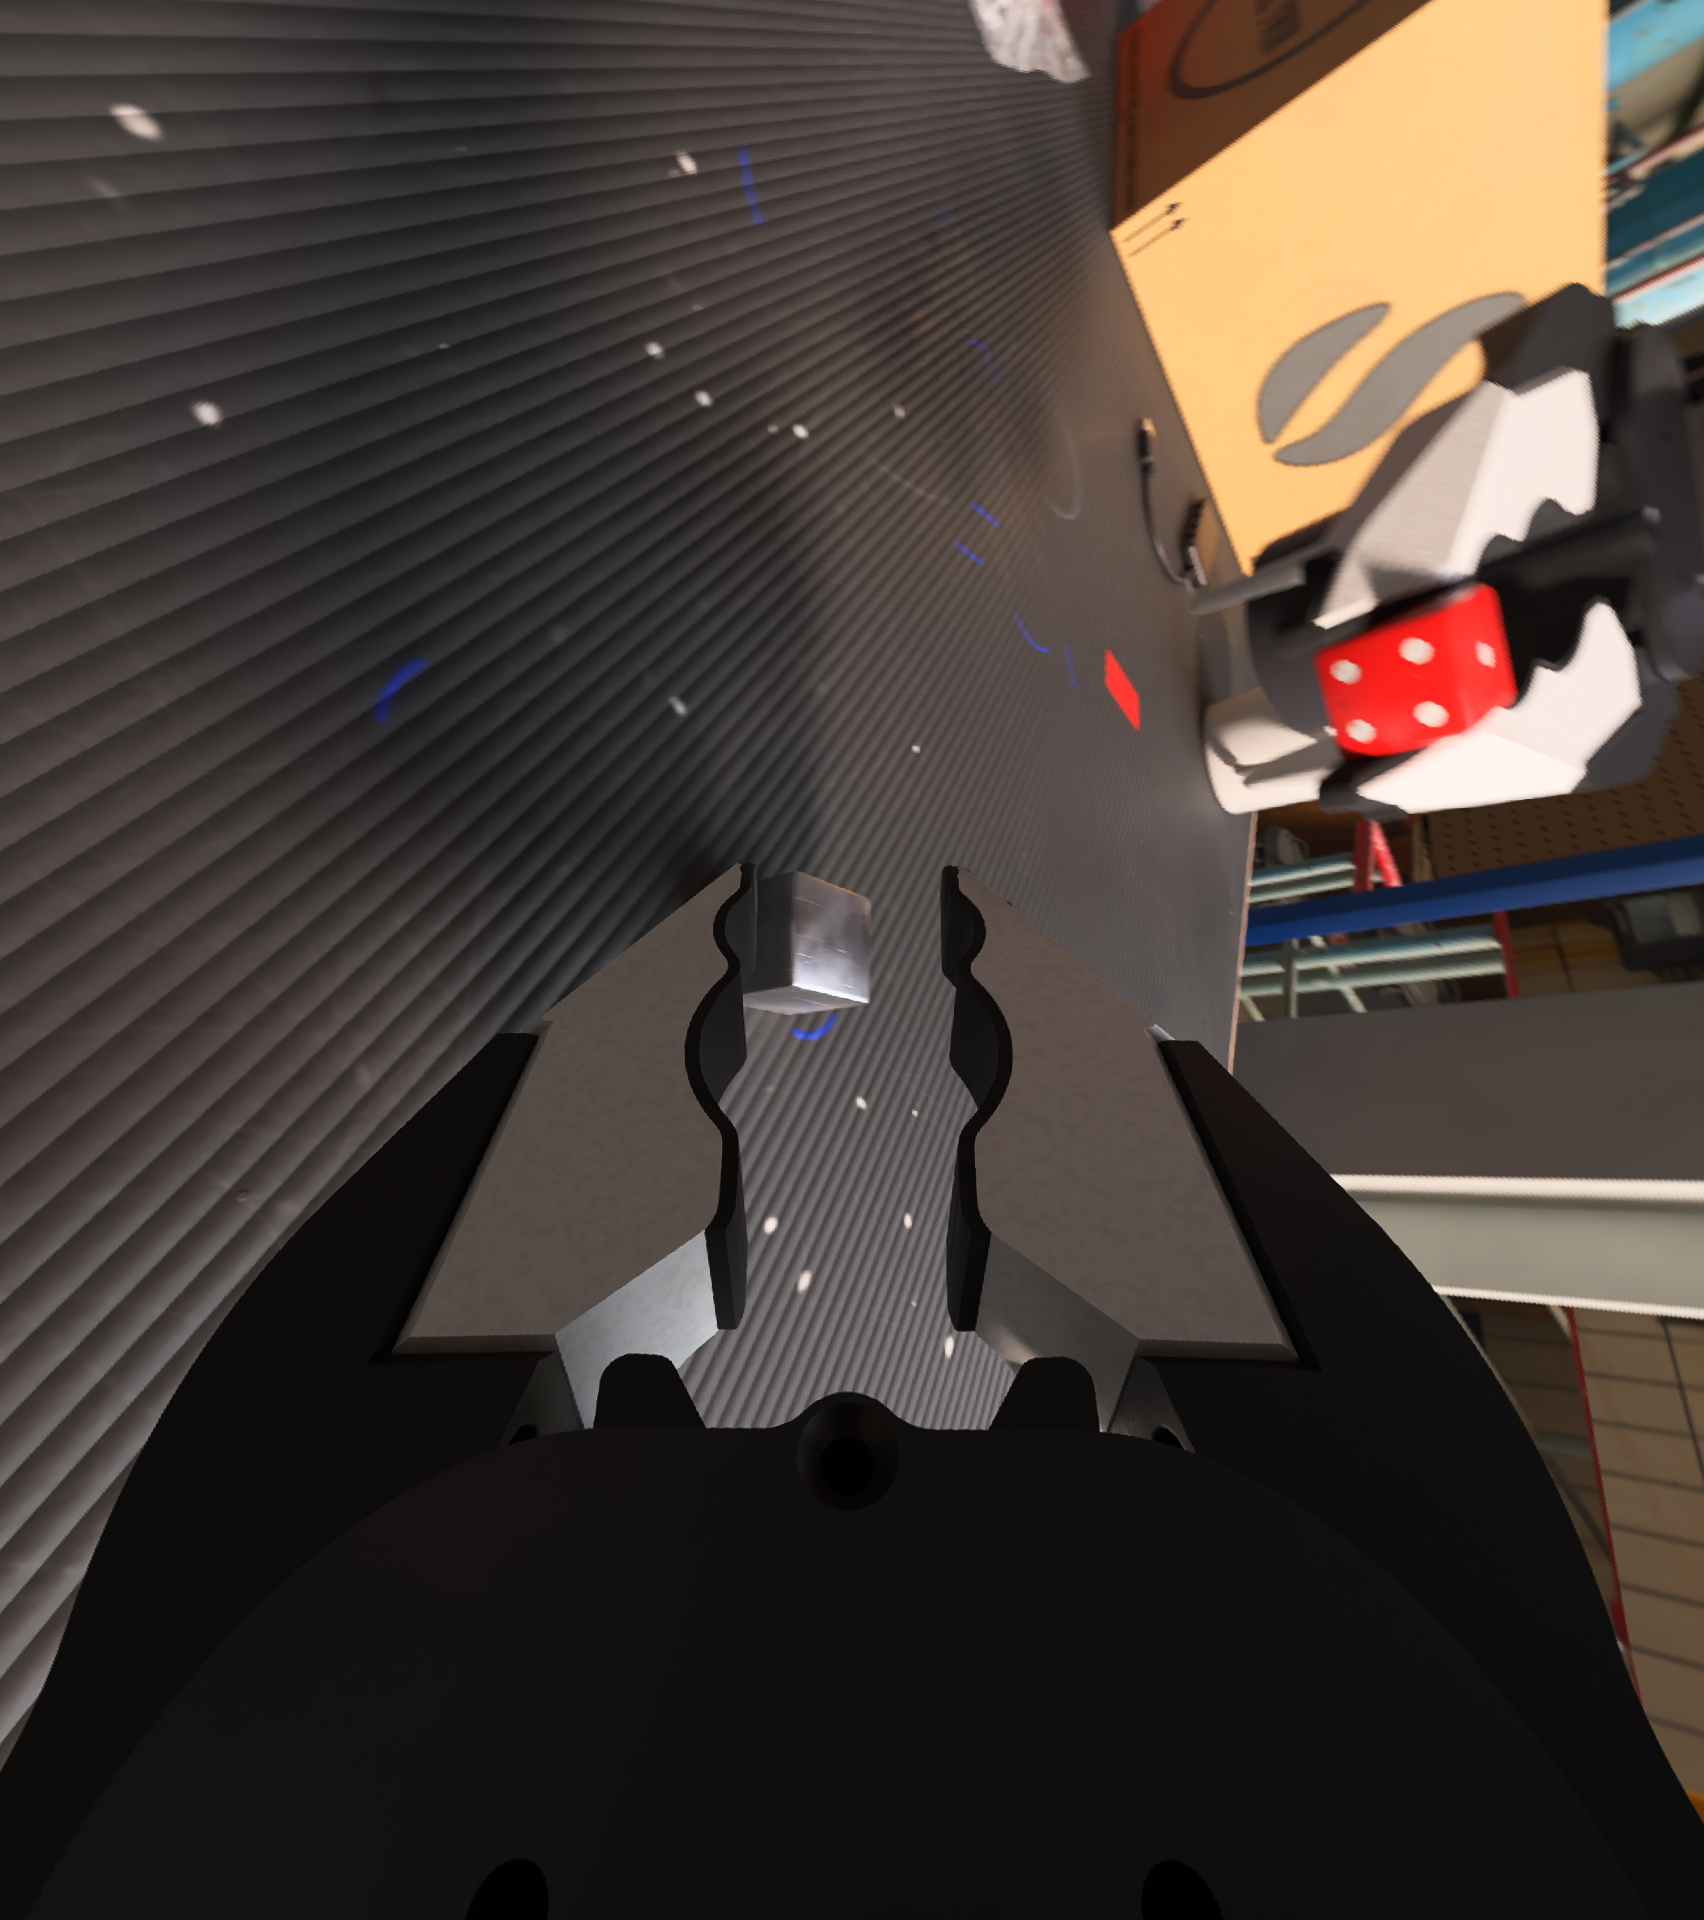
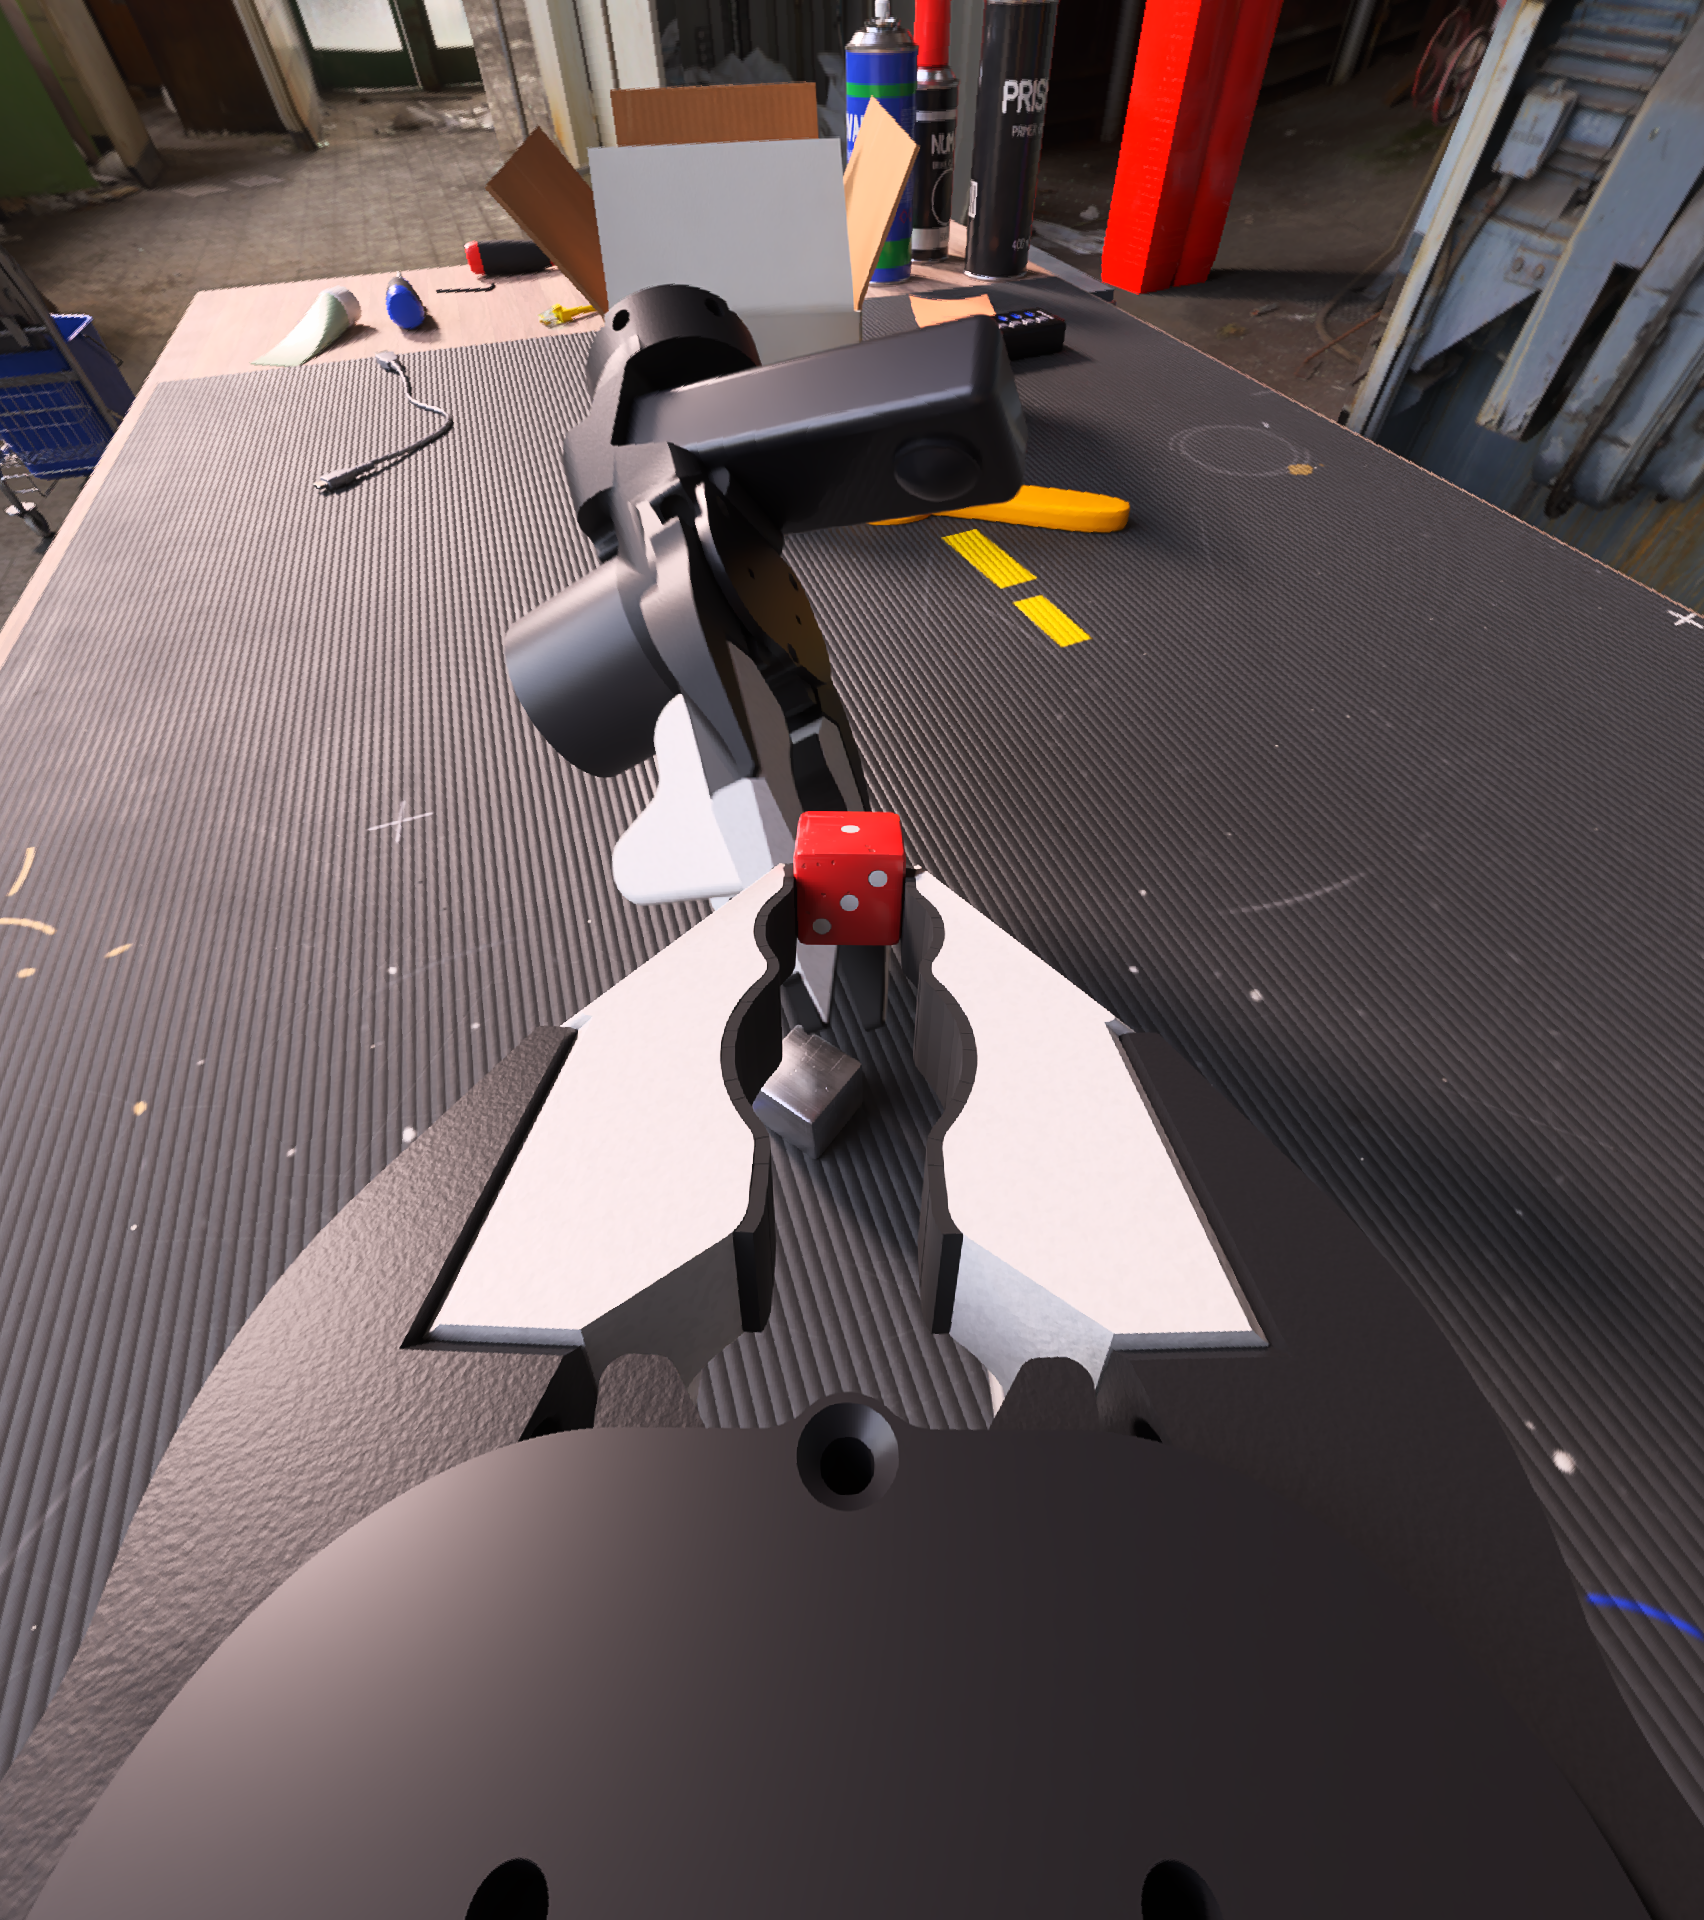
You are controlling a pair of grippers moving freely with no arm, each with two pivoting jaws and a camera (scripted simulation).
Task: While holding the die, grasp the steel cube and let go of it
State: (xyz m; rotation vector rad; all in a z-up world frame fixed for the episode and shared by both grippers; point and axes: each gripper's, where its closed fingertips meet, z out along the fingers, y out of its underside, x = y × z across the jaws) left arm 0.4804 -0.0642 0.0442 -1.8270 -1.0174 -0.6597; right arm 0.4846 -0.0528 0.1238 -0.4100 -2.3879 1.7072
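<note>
Your left gripper is standing with jaws parted around the steel cube; the cube is touching only one fingertip. Beyond the cube, your right gripper is pinching the red die.

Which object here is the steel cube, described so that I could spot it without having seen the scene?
Start at the dark ribbed mat covering the table. The steel cube lies there between the left gripper's open fingers, against one pad with a gap to the other. It is plain dull grey metal, unlike the red white-dotted die clamped in the right gripper.
</note>
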